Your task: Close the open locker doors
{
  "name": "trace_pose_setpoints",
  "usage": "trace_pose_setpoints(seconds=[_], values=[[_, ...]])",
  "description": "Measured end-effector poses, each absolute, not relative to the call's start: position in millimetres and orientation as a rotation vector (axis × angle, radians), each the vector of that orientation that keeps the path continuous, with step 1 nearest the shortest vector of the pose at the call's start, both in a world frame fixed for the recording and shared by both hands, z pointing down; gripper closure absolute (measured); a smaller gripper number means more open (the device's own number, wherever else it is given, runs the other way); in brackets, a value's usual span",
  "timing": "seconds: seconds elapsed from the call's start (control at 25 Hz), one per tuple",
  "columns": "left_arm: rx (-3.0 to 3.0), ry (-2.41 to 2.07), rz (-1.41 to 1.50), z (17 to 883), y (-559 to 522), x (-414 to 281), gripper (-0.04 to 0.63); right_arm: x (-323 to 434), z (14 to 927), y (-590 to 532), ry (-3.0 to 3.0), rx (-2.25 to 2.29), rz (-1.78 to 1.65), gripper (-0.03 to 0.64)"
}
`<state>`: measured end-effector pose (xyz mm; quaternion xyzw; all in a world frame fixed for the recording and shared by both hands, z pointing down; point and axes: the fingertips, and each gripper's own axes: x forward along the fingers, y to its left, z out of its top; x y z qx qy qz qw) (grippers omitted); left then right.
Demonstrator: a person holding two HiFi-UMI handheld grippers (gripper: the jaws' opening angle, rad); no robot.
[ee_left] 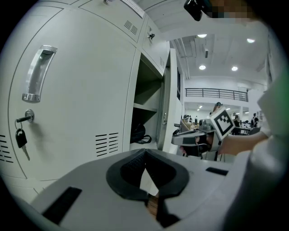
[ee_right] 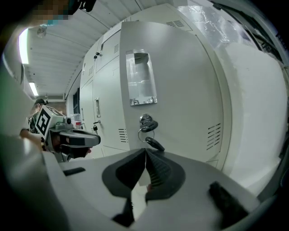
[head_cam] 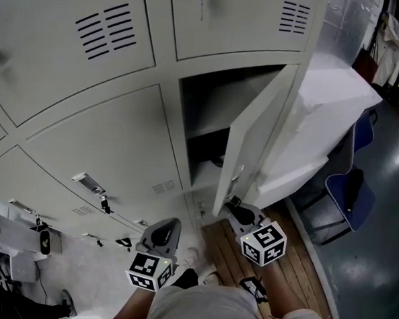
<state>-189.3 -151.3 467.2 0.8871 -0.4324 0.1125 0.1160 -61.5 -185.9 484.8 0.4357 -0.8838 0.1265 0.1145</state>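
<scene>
Locker door (head_cam: 255,135) stands half open in the head view, swung out from a compartment (head_cam: 213,106) in the right-hand column of grey lockers. The right gripper (head_cam: 236,206) sits just below the door's lower edge. The left gripper (head_cam: 165,231) lies lower and to the left, in front of a shut door (head_cam: 99,142). A blue chair (head_cam: 349,191) stands off to the right.

In the left gripper view, that gripper's jaws are pressed together at the tips with nothing between them. Ahead is the shut door with its handle (ee_left: 38,72) and a hanging key (ee_left: 20,137). Beyond it, the open compartment holds a dark bag (ee_left: 137,133).

In the right gripper view, that gripper's jaws are likewise clenched and empty. They are close to the open door's outer face, just under its lock and keys (ee_right: 148,128). Whether they touch the door cannot be told.
</scene>
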Motion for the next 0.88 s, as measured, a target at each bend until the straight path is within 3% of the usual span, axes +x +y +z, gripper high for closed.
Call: trace_pose_setpoints(seconds=[0.88], values=[[2.552, -1.362, 0.299, 463.8, -187.6, -227.6, 0.581, -103.0, 483.7, -246.7, -2.616, 1.235, 0.359, 0.589]])
